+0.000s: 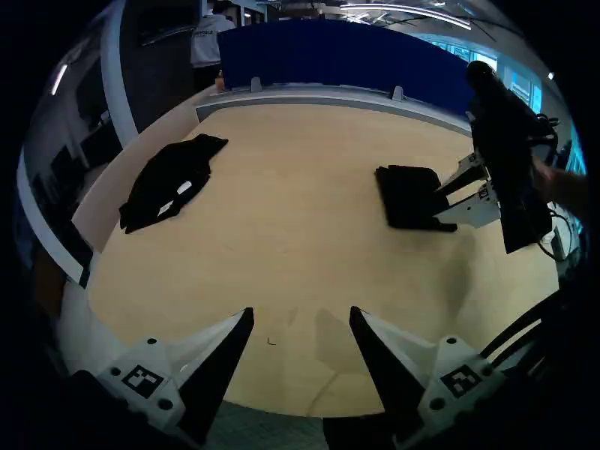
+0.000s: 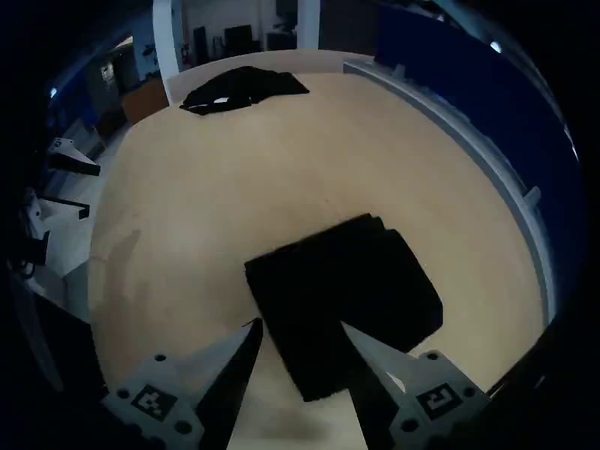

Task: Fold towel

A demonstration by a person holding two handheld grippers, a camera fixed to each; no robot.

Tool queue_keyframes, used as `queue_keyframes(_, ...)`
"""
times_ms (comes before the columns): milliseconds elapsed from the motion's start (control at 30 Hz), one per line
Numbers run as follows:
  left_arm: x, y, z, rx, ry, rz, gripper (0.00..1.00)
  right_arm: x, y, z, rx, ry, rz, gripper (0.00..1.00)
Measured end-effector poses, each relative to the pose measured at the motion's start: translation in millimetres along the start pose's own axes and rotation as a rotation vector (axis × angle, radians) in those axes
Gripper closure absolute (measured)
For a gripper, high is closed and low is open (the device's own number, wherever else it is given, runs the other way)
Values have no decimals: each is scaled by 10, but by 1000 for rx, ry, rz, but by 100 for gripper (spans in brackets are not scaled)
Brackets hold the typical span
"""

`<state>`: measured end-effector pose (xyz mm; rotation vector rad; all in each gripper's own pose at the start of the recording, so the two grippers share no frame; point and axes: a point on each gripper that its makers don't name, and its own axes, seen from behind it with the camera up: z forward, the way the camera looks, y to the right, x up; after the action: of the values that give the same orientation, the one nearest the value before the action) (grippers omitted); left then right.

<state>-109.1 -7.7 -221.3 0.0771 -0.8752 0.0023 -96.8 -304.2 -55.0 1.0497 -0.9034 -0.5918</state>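
A folded black towel (image 2: 345,300) lies flat on the light wooden table (image 2: 247,180); it is also at the right in the left gripper view (image 1: 409,195). My right gripper (image 2: 300,326) is open, its two fingers standing apart over the towel's near edge without pressing on it. The left gripper view shows that right gripper (image 1: 459,193), held by a hand, at the towel's right side. My left gripper (image 1: 300,315) is open and holds nothing, hovering near the table's front edge, far from the towel.
A second, crumpled black cloth (image 1: 169,184) lies at the far left of the table (image 2: 240,86). A blue partition (image 1: 337,52) runs along the back edge. A person in a white top (image 1: 208,37) stands behind it. Bare wood lies between the two cloths.
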Motion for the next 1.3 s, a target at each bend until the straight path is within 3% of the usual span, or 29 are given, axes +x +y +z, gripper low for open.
queue_keyframes(367, 16, 12, 23, -6, 0, 3, 5, -448, 123, -209, -51, -31, 69, 30)
queue_keyframes(733, 49, 67, 20, -13, 2, 10, 5, -621, 132, -248, -62, -42, 113, 31)
queue_keyframes(1000, 66, 71, -6, -13, 4, 4, 5, -705, 76, -206, -52, -51, 140, 47)
queue_keyframes(1300, 64, 71, 6, -14, 3, 6, 5, -734, 52, -165, -56, -54, 173, 53)
